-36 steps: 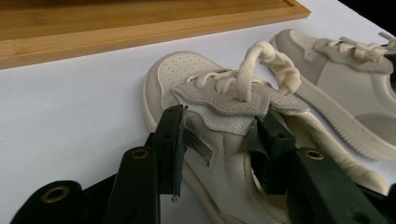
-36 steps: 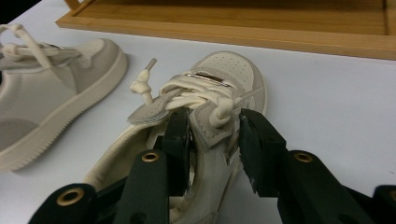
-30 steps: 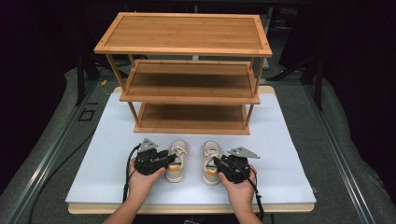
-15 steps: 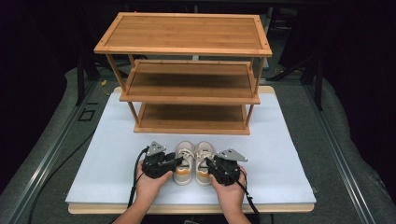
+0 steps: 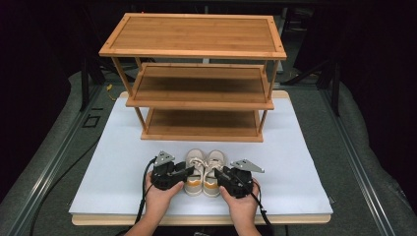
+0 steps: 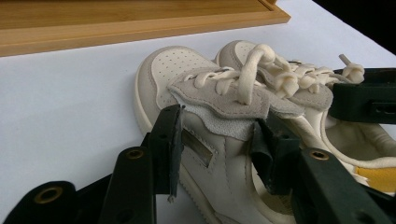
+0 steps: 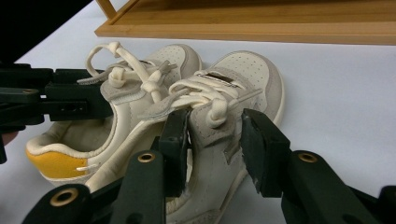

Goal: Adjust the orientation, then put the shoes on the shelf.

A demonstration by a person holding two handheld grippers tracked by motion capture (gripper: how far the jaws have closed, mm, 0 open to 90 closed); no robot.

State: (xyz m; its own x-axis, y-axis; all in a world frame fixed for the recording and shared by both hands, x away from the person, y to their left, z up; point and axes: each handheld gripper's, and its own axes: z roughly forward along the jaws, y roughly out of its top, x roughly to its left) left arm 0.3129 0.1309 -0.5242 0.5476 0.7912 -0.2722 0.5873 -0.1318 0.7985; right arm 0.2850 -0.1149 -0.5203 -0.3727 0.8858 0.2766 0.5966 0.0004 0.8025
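Releasing: left gripper (image 5: 186,172) and right gripper (image 5: 220,175) jaws have just been opening, each straddling its shoe's side wall, pads seemingly slack. Left shoe (image 5: 194,165) and right shoe (image 5: 214,166) sit paired, near the rack (image 5: 196,105). Next: back out clear of the laces.

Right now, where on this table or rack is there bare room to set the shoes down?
All three tiers of the wooden rack are bare, and so is the white mat left and right of the hands. It is crowded only at the front middle, where the pair of shoes sits between the left claw and right claw, their jaws astride a shoe each.
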